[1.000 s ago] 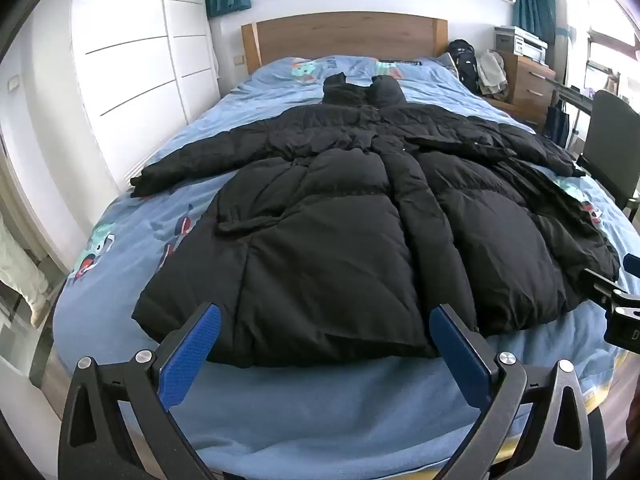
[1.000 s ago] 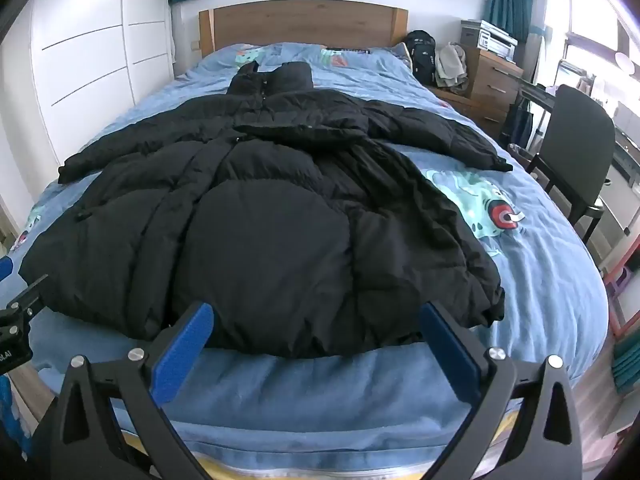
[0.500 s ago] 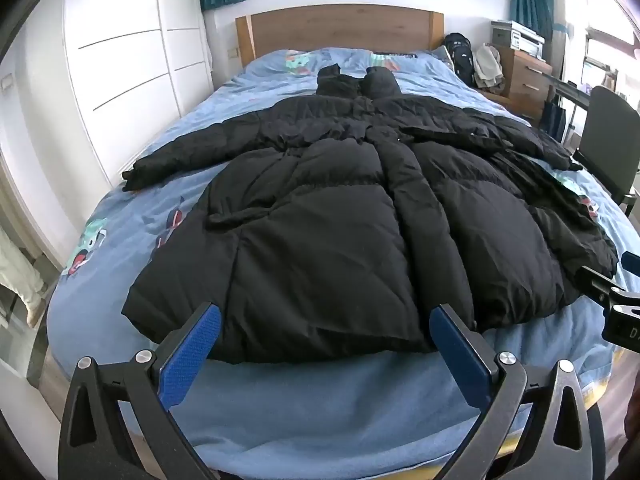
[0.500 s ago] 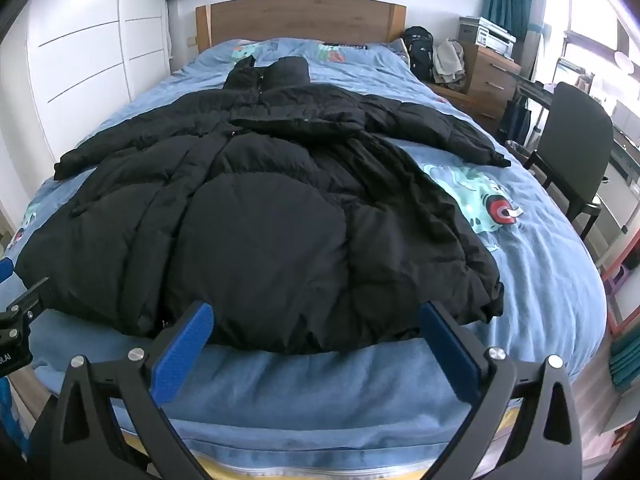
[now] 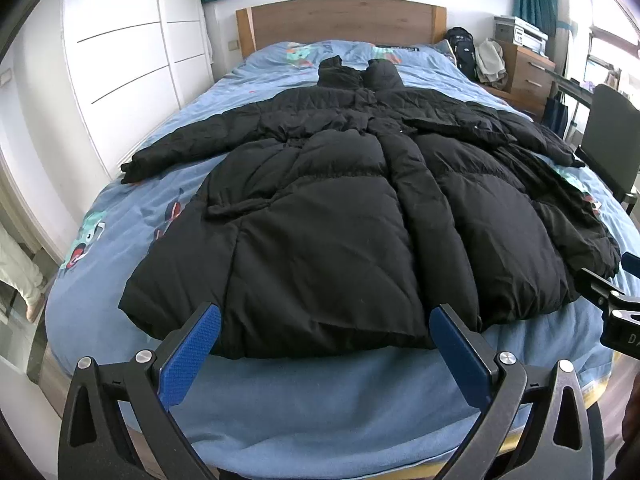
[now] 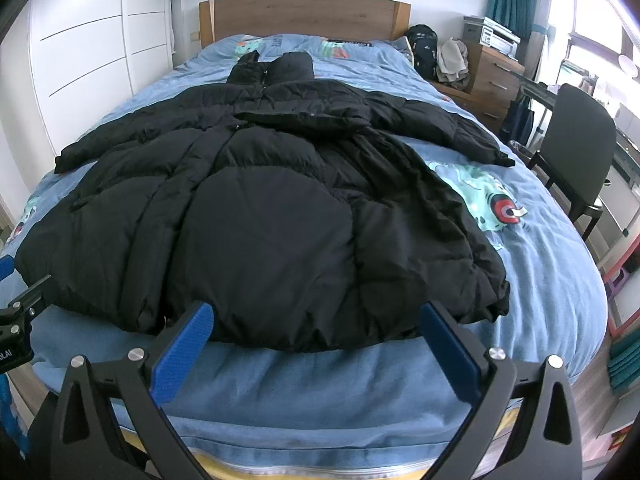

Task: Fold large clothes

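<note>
Black puffer coat (image 5: 344, 216) lies spread flat on the blue bed (image 5: 320, 408), front up. Long axis runs near to far: hem at the near edge, hood toward the wooden headboard (image 5: 340, 20). Sleeves out to left and right.

My left claw (image 5: 324, 354) hangs just short of the hem, fingers spread wide, gripping nothing. It faces the hem's left half; the near-left hem corner (image 5: 136, 304) sits a little to its left.

My right claw (image 6: 316, 344) is likewise released and empty, also just off the hem, facing the right half. The near-right hem corner (image 6: 496, 300) lies to its right.

My read: each claw takes the corner on its own side. No fold started yet.
</note>
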A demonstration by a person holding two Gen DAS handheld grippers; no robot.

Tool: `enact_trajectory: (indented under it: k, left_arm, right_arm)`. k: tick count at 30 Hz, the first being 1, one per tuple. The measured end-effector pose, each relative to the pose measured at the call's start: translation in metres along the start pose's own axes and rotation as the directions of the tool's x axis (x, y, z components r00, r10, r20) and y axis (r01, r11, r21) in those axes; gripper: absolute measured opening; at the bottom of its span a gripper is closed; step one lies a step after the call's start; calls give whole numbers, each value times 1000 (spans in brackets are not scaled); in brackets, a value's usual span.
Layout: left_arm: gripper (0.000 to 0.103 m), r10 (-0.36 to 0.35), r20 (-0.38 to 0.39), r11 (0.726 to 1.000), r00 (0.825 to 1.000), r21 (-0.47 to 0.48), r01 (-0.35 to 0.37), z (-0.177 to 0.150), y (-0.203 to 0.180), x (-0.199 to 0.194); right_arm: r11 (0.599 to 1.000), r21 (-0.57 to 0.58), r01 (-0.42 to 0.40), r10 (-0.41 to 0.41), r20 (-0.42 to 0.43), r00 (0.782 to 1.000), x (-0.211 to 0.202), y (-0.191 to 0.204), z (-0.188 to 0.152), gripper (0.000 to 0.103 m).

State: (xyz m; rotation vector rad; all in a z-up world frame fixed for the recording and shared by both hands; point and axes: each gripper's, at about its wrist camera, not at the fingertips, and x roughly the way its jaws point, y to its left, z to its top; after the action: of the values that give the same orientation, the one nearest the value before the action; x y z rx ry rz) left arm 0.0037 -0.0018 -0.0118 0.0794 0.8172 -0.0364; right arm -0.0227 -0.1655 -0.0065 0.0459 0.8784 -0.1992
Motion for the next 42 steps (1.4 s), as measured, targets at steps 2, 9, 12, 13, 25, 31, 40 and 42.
enact_trajectory:
  k: [2,9,12,13,25,31,40,42]
  left_arm:
    - [102,1,-1,1000,1000,1,-1,0,0,0]
    - [102,-2,-10,1000,1000,4,2,-1,-2,3]
    - [102,-6,-13,1000,1000,4,6,-1,-3,4]
    - [102,-7,-11,1000,1000,4,7,-1,-3,4]
    - [102,-8,-5,1000,1000,4,8,0,-2,2]
    - [102,-21,3,1000,1000,12,21,-1,-3,1]
    - [102,-17,-5,1000,1000,14,17,0,-2,4]
    - [102,-16,-6,1000,1000,13,16,-1,-2,4]
  right_arm:
    - [1000,0,0,0,-1,1000,0,0,0,103]
    - [1000,1,-1,1,0,1000,0,0,-1,103]
    - [1000,1,-1,1,-1,1000,1,0,-1,103]
    - [1000,1,0,0,-1,1000,1,0,-1,103]
    - [1000,3,0,0,1,1000,2,-1,-2,103]
    - [1000,3,3,-3,2,1000,0,-2,-1,103]
    - [1000,4,2,-2,3,1000,-1,-3,0,103]
    - [1000,3,3,-3,4,1000,-1,-2,0,103]
